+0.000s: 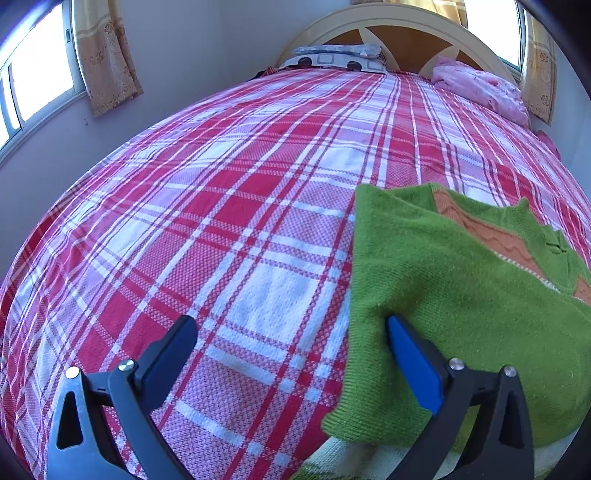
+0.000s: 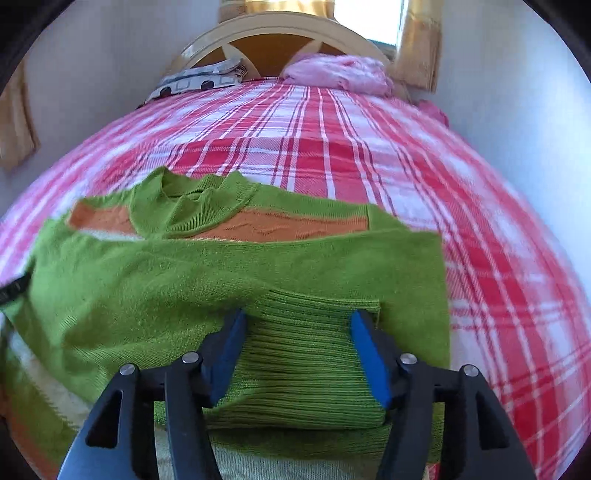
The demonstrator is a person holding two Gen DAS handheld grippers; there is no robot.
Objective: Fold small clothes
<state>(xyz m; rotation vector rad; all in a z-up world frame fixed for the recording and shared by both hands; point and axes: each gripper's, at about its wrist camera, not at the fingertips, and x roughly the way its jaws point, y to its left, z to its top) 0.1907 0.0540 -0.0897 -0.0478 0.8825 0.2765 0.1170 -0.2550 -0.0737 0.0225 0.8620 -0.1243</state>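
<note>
One green knitted sweater lies on the bed, partly folded, with an orange band running across its chest below the collar. A ribbed cuff or hem is laid over the body of the garment, nearest the right wrist camera. Right gripper sits over that ribbed piece, jaws parted to either side of it, blue pads standing off the knit rather than pinching it, so the cloth is let go. Over on the other side, the left gripper is spread wide; its left finger hangs above the bedcover, its right blue pad rests against the sweater's edge, gripping nothing. Under it all, a red, pink and white plaid bedcover is spread smoothly. Up by the curved cream headboard lie a grey patterned pillow and a bundled pink blanket. Yellow curtains flank bright windows. No label or lettering is readable anywhere on the sweater.
</note>
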